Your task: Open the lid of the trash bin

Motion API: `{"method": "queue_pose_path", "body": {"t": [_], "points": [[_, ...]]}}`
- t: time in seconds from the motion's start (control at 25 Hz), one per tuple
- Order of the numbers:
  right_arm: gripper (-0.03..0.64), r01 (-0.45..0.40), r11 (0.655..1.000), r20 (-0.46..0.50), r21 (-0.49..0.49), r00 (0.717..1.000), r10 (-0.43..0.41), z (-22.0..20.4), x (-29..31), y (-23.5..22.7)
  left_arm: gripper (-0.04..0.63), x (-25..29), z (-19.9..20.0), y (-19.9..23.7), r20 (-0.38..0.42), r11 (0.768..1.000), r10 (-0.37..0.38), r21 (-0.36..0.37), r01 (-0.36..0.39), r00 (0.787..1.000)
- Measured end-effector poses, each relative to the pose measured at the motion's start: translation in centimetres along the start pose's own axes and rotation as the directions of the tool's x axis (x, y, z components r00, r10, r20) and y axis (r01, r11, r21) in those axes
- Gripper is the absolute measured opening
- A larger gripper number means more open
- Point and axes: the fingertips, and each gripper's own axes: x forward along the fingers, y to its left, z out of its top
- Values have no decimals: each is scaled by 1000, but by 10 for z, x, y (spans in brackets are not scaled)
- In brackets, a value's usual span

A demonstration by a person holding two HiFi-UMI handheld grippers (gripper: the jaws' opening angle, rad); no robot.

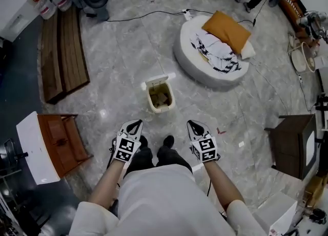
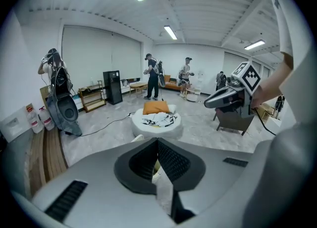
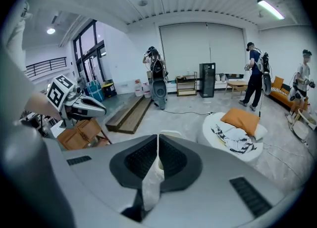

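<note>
Both hand-held grippers were clenched with nothing between their jaws: the left hand-held gripper (image 1: pixel 135 124) and the right hand-held gripper (image 1: pixel 194 125) were held level in front of the person, well apart, tips pointing forward. Beneath them spread the grey marble floor (image 1: pixel 123 50). Far ahead to the right lay a round white floor bed (image 1: pixel 190 58), and wooden planks (image 1: pixel 64 50) lay at the far left. An orange cushion (image 1: pixel 226 29) rested on the bed. The cream trash bin (image 1: pixel 160 97) stood on the floor just ahead of the person's shoes (image 1: pixel 168 141), roughly between the lines of the two grippers and touched by neither. Its lid (image 1: pixel 157 81) was tipped up at the far rim, with brown contents visible inside.
</note>
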Motion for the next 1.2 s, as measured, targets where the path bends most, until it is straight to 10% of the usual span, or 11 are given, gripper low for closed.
{"method": "queue_pose_path", "body": {"t": [1.2], "points": [[33, 119, 991, 217, -57, 971, -104, 93, -96, 4, 18, -136, 79, 42, 328, 980, 141, -179, -84, 934]]}}
